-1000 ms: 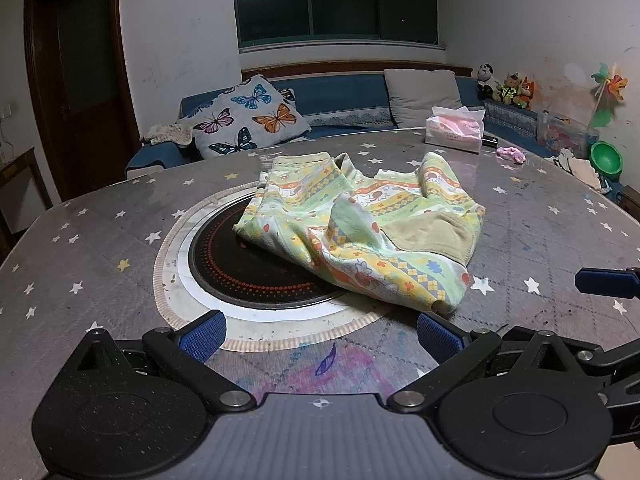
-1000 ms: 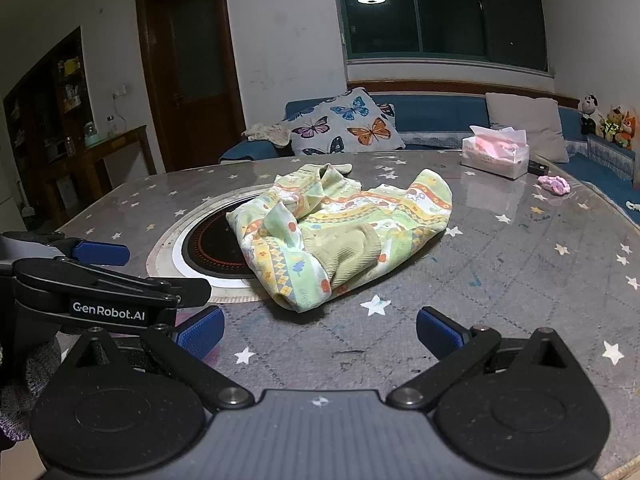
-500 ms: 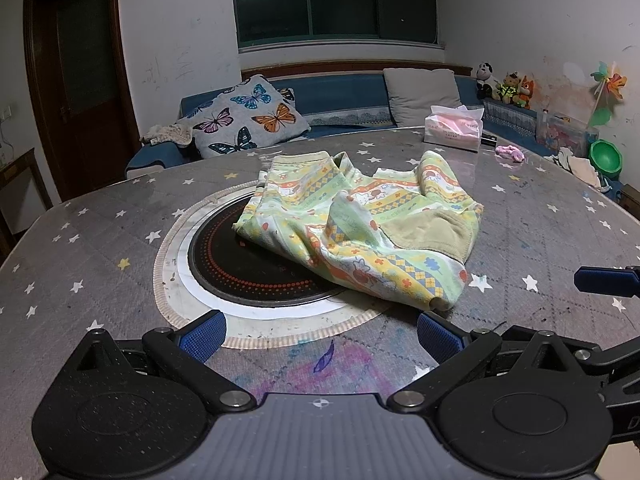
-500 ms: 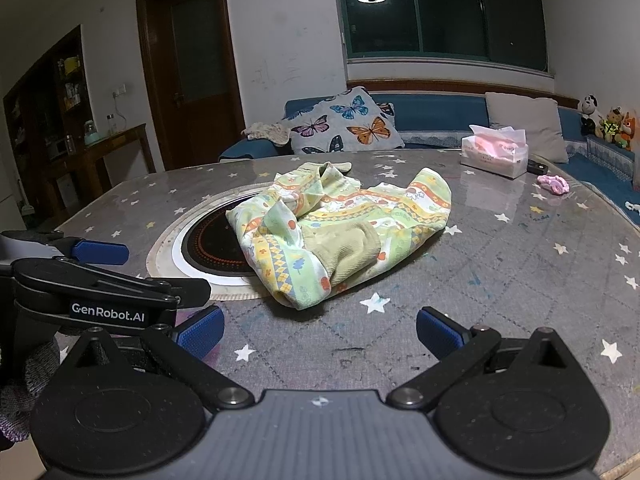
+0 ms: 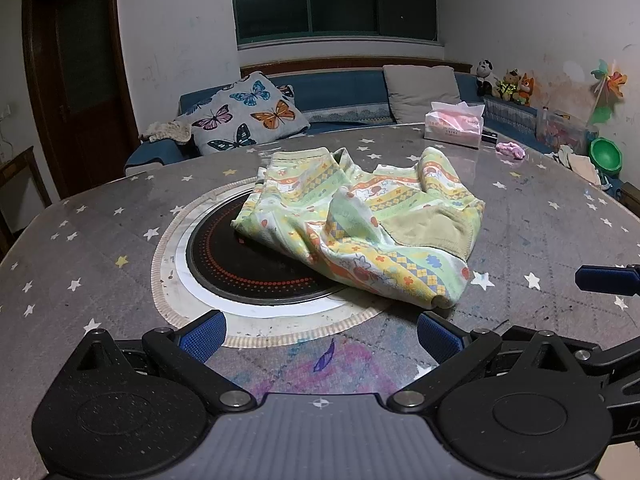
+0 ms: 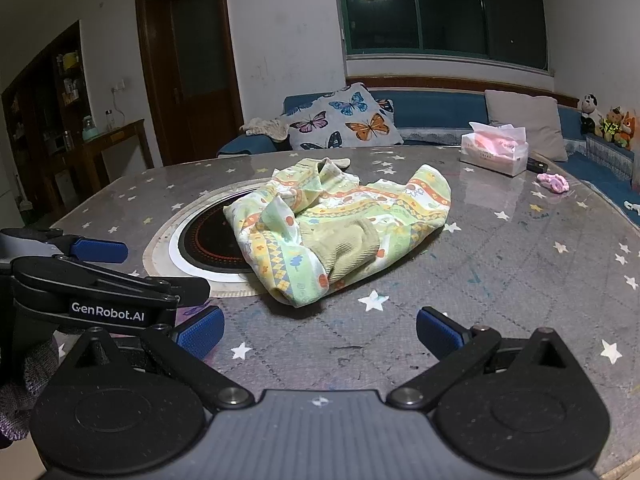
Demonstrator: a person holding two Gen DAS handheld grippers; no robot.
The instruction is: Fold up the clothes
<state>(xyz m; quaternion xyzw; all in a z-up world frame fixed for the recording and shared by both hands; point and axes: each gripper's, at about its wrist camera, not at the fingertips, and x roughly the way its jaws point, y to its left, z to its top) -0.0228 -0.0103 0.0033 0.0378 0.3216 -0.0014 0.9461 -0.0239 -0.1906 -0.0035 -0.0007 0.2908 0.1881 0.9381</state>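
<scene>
A crumpled light-green child's garment (image 5: 360, 224) with yellow and orange patterns lies in a heap at the table's middle, partly over a black round hob (image 5: 248, 264). In the right wrist view the garment (image 6: 340, 224) shows an olive ribbed cuff. My left gripper (image 5: 320, 332) is open near the table's front edge, short of the garment, with nothing between its blue pads. My right gripper (image 6: 320, 332) is also open and holds nothing, a little in front of the garment's near corner. The left gripper (image 6: 100, 264) shows at the left of the right wrist view.
The round table (image 5: 80, 248) has a grey star-printed cover. A pink tissue box (image 5: 454, 124) and a small pink item (image 5: 510, 149) lie at its far right. Behind are a blue sofa with a butterfly cushion (image 5: 248, 116), a door and toys.
Both grippers have crept slightly toward the garment. The garment lies as before and both grippers stay open.
</scene>
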